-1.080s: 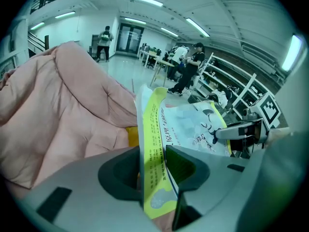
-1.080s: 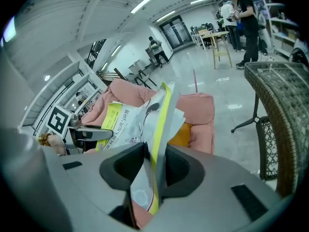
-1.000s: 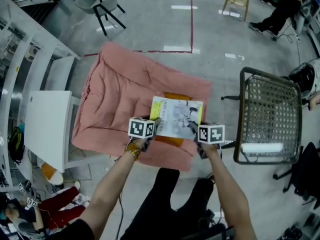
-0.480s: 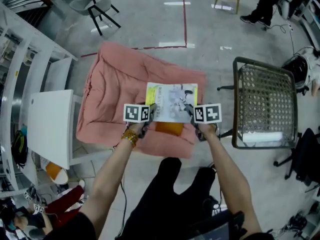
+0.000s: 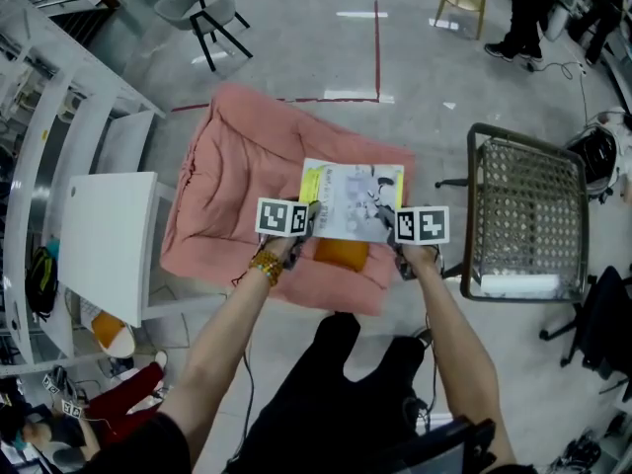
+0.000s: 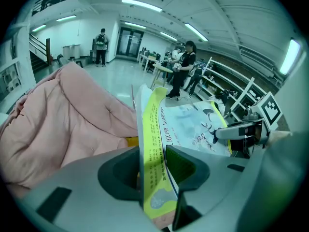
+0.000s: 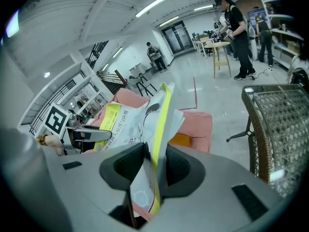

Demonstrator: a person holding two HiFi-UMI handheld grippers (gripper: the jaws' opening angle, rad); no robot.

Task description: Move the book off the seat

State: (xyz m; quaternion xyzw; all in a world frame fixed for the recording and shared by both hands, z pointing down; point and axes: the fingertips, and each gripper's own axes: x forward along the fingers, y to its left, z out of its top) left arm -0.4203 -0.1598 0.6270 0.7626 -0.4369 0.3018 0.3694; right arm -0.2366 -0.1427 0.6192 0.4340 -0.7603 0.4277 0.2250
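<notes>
- Clamping the book (image 6: pixel 193 124) by its yellow-edged left margin, the left gripper (image 6: pixel 152 170) has its jaws pressed on the cover. The right gripper (image 7: pixel 153 164) pinches the opposite edge.
- The book spans the two grippers, over the pink padded seat (image 5: pixel 237 176) and an orange pad (image 5: pixel 341 255).
- Move both hands together at matching height so the pages neither buckle nor slip, heading for the mesh chair (image 5: pixel 523 220) or the floor.

support: pink cushioned seat (image 5: pixel 232 166) | on it: orange object (image 5: pixel 342 255)
</notes>
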